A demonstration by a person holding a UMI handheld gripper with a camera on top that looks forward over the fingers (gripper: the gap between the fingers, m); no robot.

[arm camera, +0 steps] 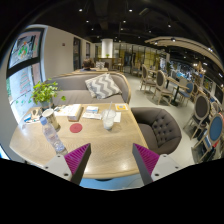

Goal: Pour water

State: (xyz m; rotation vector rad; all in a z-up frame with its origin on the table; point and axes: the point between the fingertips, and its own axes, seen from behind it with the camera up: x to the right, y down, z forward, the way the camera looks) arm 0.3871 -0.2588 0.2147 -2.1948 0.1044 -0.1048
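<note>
My gripper [112,166] hangs above the near edge of a light wooden table [100,150]. It is open, with its magenta pads [79,158] wide apart and only bare tabletop between them. A clear plastic bottle [52,133] stands on the table ahead of the left finger and to its left. Farther back, near the middle of the table and beyond the fingers, stands a pale glass cup [108,120]. A round red coaster [75,127] lies between the bottle and the cup.
A potted green plant [45,93] and some books [69,110] sit at the table's far left. A grey sofa [95,85] stands behind the table and a dark tufted armchair [160,128] at its right. Farther back are chairs and tables.
</note>
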